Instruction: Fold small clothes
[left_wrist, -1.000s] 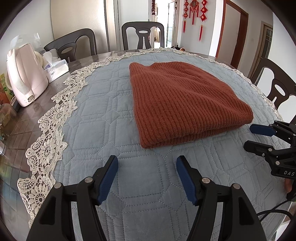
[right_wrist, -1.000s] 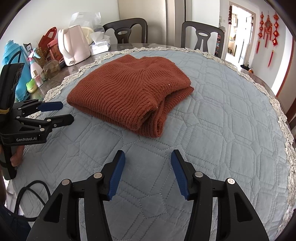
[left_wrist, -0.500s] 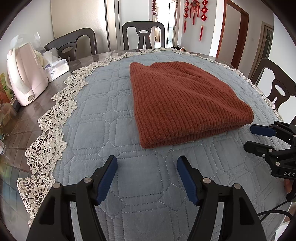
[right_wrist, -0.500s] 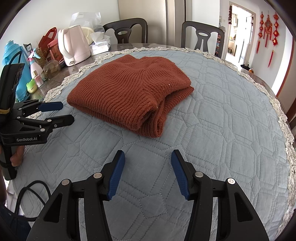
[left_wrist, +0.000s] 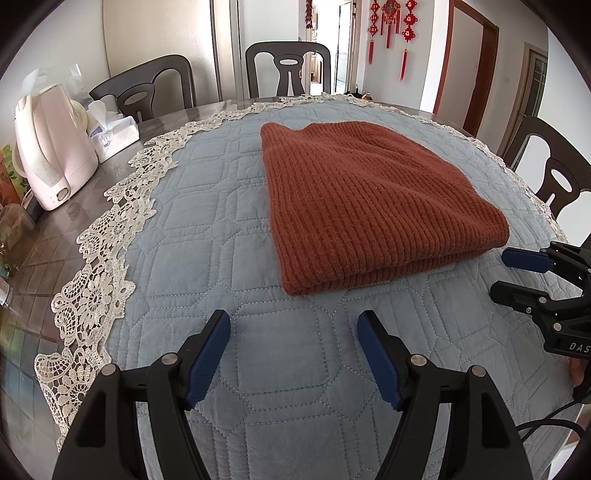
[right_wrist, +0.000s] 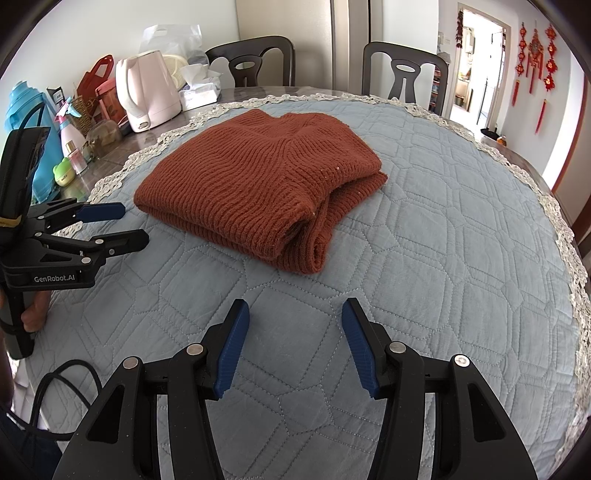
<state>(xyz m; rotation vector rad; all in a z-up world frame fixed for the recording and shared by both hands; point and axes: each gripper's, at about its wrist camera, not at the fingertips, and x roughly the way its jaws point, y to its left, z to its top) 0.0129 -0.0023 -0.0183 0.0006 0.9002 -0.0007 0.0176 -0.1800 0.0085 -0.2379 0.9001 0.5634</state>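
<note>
On the blue quilted mat (left_wrist: 207, 258), toward its far middle, sits the rust-red knit sweater (left_wrist: 362, 199), already folded into a thick rectangular bundle with its doubled edge facing the near side. Both claws hang on the near side of it, apart from the knit and touching nothing: the left gripper (left_wrist: 293, 345) has its jaws opening with only bare quilt between them, and the right gripper (right_wrist: 293, 339) has its jaws spread wide and empty too. Honestly this looks like the fold is basically done, so the job now is probably just tidying or a last half-fold. If another fold is wanted, the smart move is pinching the near corners through all the layers, since the right end (right_wrist: 317, 251) shows loose rolled layers that could slide apart if only the top one gets caught. Chunky rib knit is grippy but springy, so it likely needs a press-down after. Lift low and even with both hands, and keep clear of the pink kettle (left_wrist: 51, 147) and tissue box (left_wrist: 114, 136) off on the far left.
</note>
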